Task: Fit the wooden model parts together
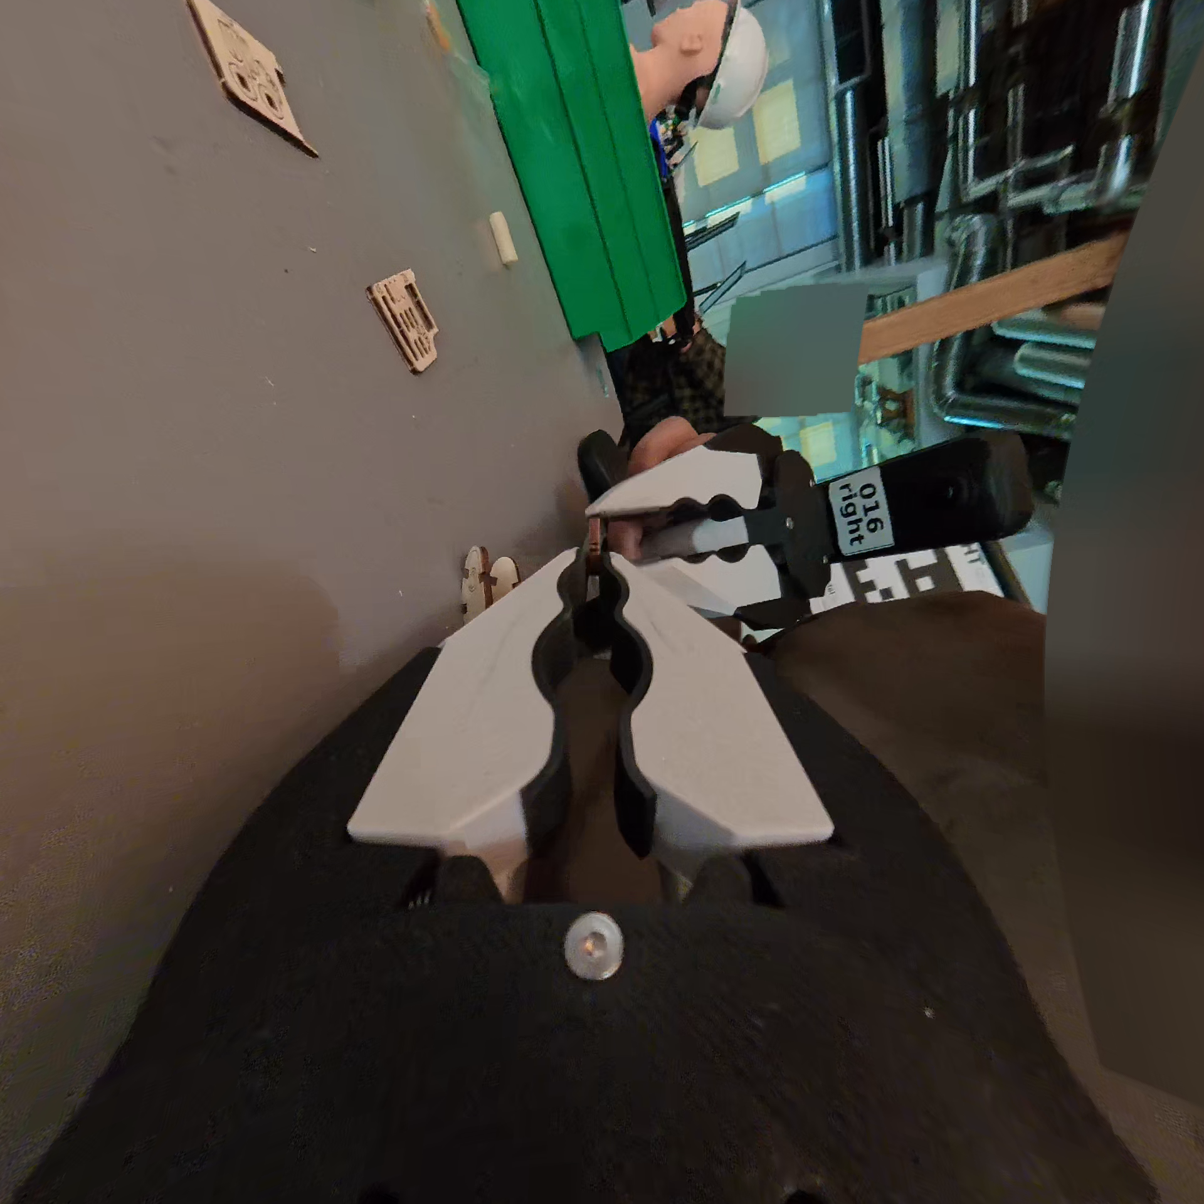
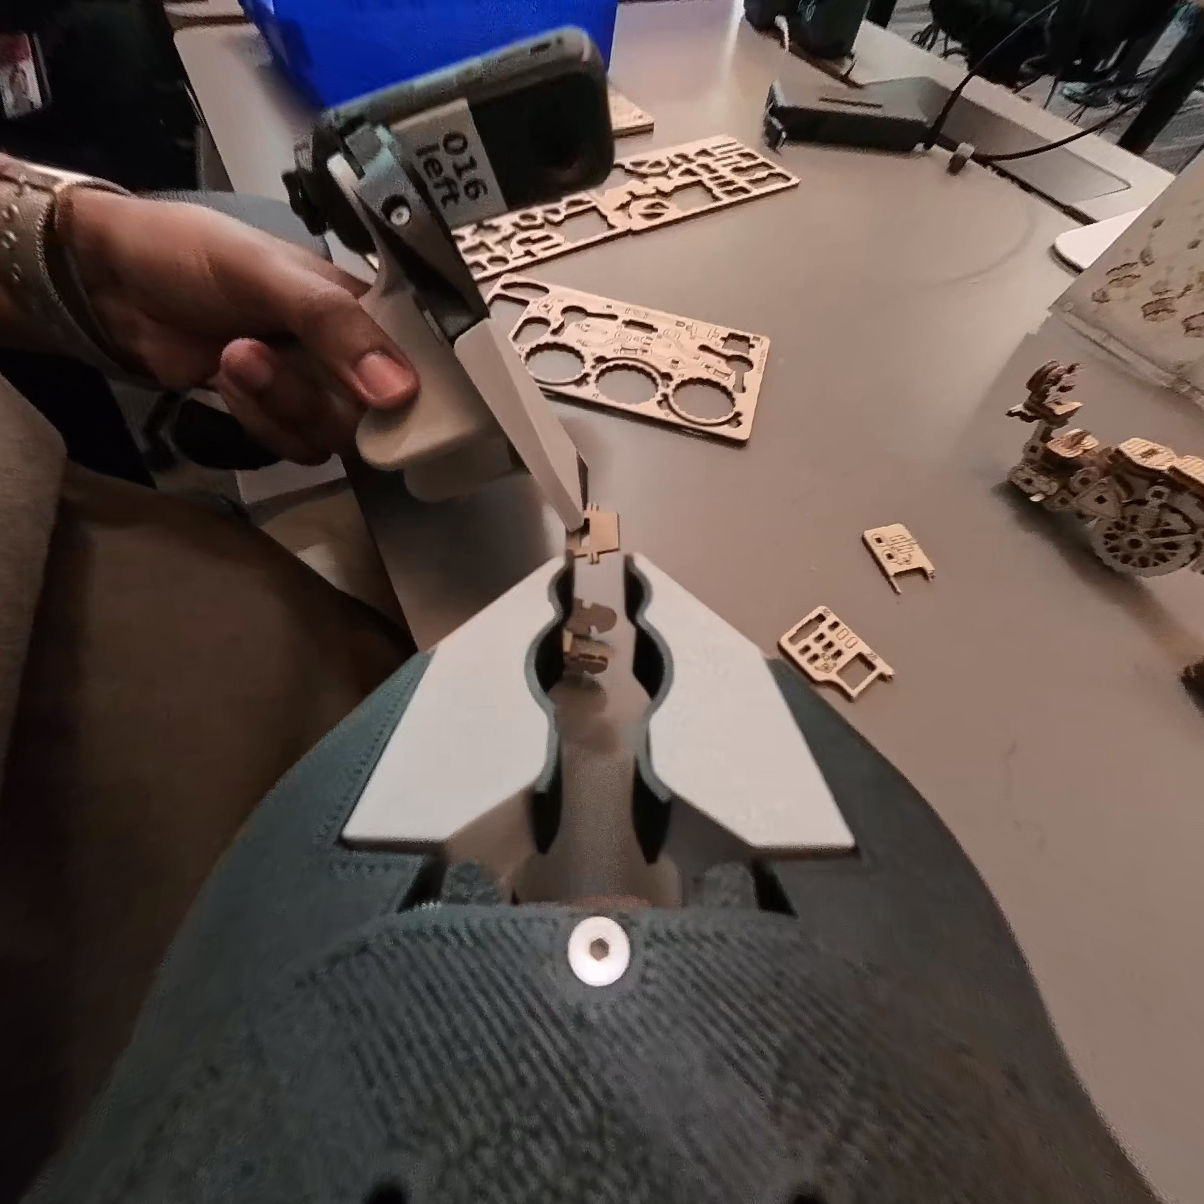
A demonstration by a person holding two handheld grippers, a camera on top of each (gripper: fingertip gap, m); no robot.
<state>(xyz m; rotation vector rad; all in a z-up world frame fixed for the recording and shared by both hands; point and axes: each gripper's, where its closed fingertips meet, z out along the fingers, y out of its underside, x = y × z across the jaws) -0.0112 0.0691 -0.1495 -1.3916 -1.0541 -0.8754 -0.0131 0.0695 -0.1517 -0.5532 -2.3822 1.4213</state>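
A small flat wooden part (image 2: 596, 533) is pinched in the tips of my left gripper (image 2: 574, 515), which comes in from the upper left and holds it above the grey table (image 2: 879, 404). In the left wrist view the part (image 1: 594, 544) shows edge-on and sticks out of my shut left gripper (image 1: 591, 573). My right gripper (image 2: 596, 560) is open, its tips on either side of the part's near edge. It also shows in the left wrist view (image 1: 609, 521). Two small wooden pieces (image 2: 589, 635) lie on the table below.
Two punched-out wooden sheets (image 2: 642, 378) (image 2: 625, 195) lie ahead. A built wooden motorbike model (image 2: 1120, 501) stands at the right, with two small frame offcuts (image 2: 899, 554) (image 2: 834, 651) near it. A blue bin (image 2: 423, 39) and a black device (image 2: 853, 117) are at the back. A hand (image 2: 260, 326) holds the left gripper.
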